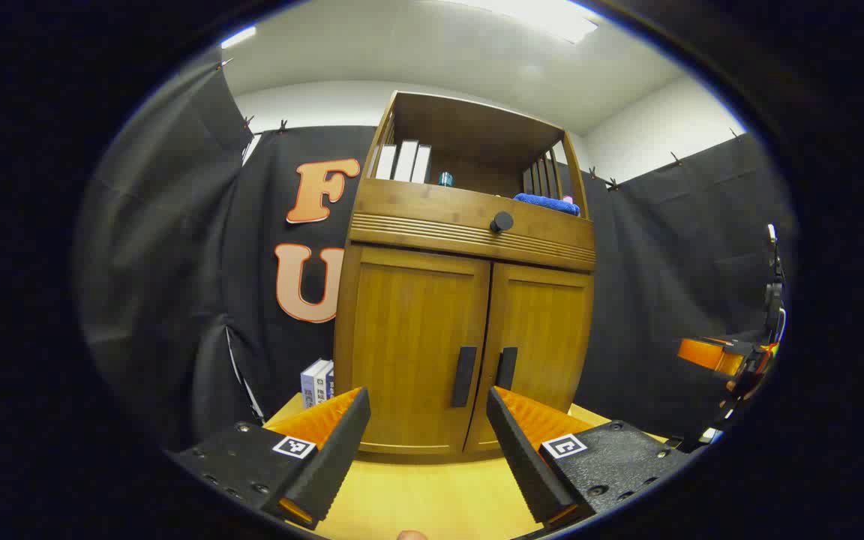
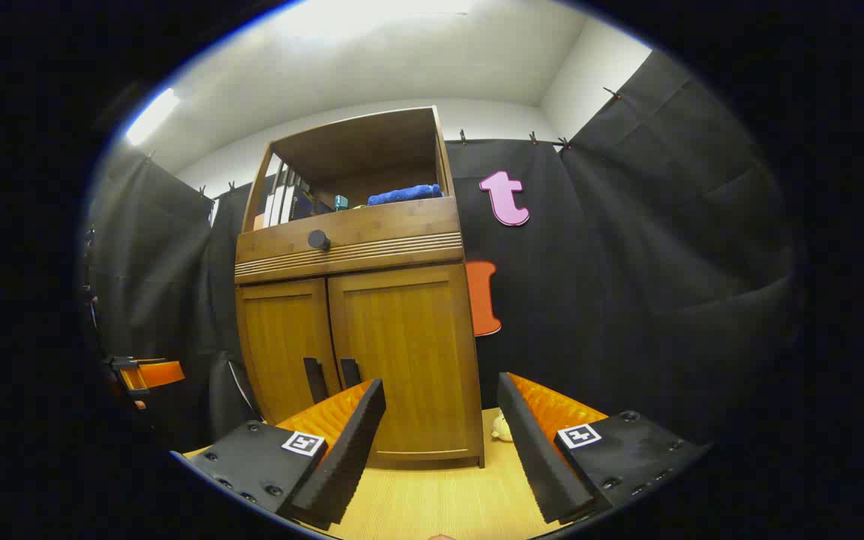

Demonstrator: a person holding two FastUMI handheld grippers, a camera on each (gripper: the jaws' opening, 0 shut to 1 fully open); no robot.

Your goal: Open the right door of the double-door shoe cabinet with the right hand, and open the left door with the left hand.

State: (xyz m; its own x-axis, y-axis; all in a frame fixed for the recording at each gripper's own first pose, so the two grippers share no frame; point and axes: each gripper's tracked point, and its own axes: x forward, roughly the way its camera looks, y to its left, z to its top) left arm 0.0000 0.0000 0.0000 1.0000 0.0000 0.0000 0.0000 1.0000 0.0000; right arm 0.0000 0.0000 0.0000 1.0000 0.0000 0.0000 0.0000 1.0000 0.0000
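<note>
Cabinet: I see the shoe cabinet (image 1: 469, 300) standing on a yellow table (image 1: 432, 495), both doors flush and closed, so I judge neither opening has begun.
Right door: the right door (image 2: 402, 352) carries a dark vertical right handle (image 2: 349, 373) just beside the cabinet's centre seam.
Left door: the left door (image 1: 417, 345) has its own left handle (image 1: 464, 375) on the other side of that seam; the two handles sit very near each other.
Right claw: my right gripper (image 2: 439, 435) is released, fingers spread wide and grasping nothing, in front of the cabinet and off to the outer side of the right handle.
Left claw: my left gripper (image 1: 428, 435) is likewise released and empty, roughly lined up with the seam, short of the doors.
How I'd do it: I would shift the right gripper across to its handle, straddle only that bar, close firmly, then pull in an arc about the outer hinge edge. I'd keep the left gripper clear until that door has swung away.
Risk: catching both handles at once.
Writing: small boxes (image 1: 317, 381) beside the cabinet's left foot bear print too small to read; no brand is legible on the cabinet.
</note>
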